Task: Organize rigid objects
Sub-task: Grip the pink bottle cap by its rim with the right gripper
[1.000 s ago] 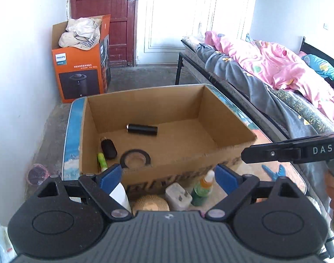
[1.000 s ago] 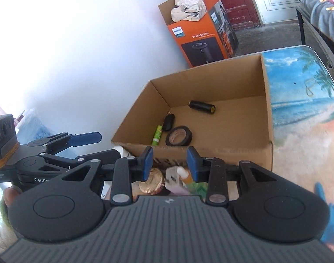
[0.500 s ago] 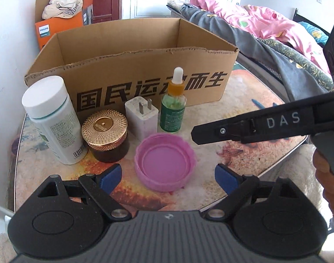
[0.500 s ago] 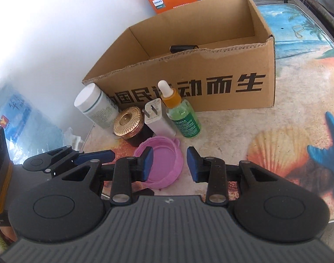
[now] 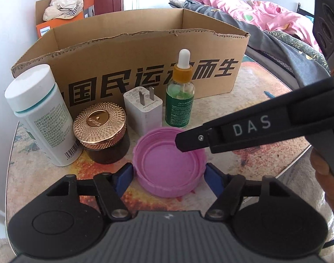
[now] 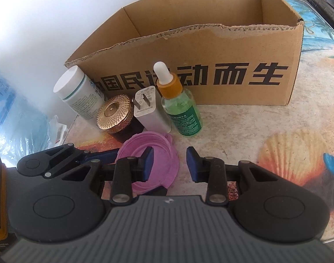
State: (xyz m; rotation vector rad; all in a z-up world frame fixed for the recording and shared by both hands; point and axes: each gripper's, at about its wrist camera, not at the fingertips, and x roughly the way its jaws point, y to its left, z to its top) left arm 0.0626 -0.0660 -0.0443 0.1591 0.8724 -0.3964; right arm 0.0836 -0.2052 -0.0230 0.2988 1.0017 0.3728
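right now the left claw (image 5: pixel 169 175) has the pink lid (image 5: pixel 169 164) between its blue pads, jaws closing, the pads just at the rim on either side; whether they press yet i cannot tell for sure, so i would call it not gripped. the lid lies open side up on the counter (image 5: pixel 243 153), straight ahead of the left claw and hard against it. to do this well, keep the pads level across the widest part of the rim, squeeze gently since a thin lid may bow or pop out, and lift straight up before going forward over the wall of the cardboard box (image 5: pixel 145 50).

the right claw (image 6: pixel 169 164) stands narrow and is closing on nothing; the lid sits to its left, partly under its left finger. it crowds the lift path, so it is best kept out of the way.

beyond the lid stand a white bottle (image 5: pixel 38 114), a gold-lidded jar (image 5: pixel 100 122), a white plug adapter (image 5: pixel 144 109) and a green dropper bottle (image 5: pixel 180 96), all capped and upright, close together before the box. the dropper bottle shows green liquid. from this low angle the box floor is hidden.
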